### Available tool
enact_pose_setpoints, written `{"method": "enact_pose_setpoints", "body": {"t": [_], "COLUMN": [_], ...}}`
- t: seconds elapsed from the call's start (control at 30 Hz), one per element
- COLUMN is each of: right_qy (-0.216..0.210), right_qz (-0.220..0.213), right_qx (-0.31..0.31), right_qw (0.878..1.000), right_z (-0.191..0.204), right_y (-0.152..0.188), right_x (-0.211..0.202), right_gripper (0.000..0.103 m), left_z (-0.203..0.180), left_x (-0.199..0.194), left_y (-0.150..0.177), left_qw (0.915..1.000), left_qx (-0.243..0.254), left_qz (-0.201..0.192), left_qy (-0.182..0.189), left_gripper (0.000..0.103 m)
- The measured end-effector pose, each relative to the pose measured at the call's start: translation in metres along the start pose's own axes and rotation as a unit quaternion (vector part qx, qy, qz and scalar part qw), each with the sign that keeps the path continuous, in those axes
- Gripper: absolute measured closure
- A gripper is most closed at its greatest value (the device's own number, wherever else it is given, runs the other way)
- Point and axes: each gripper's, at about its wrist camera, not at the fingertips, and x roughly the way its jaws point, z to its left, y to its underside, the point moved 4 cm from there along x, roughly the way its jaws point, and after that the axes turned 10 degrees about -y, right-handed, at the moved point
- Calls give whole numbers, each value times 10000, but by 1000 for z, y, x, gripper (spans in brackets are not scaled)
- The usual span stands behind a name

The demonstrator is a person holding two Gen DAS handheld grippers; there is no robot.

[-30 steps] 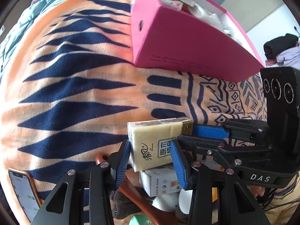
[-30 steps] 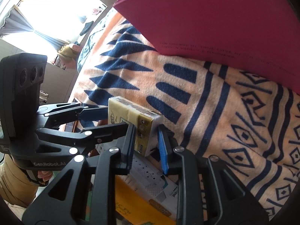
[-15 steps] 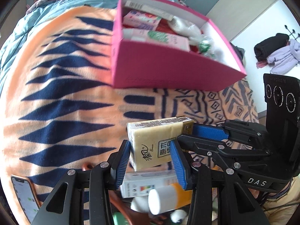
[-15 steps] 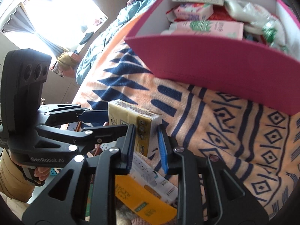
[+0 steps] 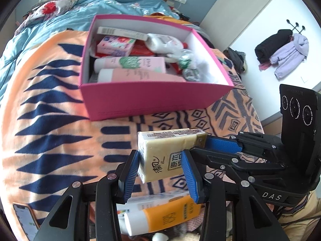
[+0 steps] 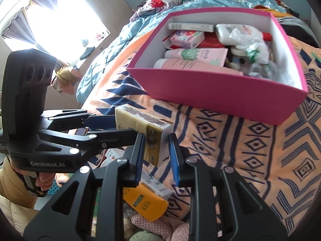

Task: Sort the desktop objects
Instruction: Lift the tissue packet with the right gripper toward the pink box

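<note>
Left wrist view: the left gripper [image 5: 161, 168] squeezes the yellow tissue pack [image 5: 170, 154] from both sides, so it hangs in the air above the blanket [image 5: 50, 120]. The right gripper [image 5: 202, 147] pinches its end too. The pink box [image 5: 152, 98] sits ahead, open and full.

Right wrist view: the right gripper [image 6: 156, 156] has its blue fingers [image 6: 140, 156] tight on the pack's short end, helping carry it.

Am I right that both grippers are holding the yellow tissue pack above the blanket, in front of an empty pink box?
Not quite: the pink box is full of tubes and packets, as the left wrist view shows. Both the left gripper and right gripper do hold the tissue pack.
</note>
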Motion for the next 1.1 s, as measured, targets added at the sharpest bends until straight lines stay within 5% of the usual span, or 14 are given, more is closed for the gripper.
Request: {"method": "enact_pose_setpoints", "body": {"t": [1.1], "right_qy": [527], "right_qz": [-801], "right_qx": [88], "right_qw": [9954], "right_z": [-32], "right_y": [-22], "right_x": [-74], "right_gripper": [76], "left_z": [-68], "left_x": [-1], "left_y": [-54], "left_qw": [9975], "left_qx": [505], "left_qz": [-387], "left_qy": [298], "left_gripper": [60]}}
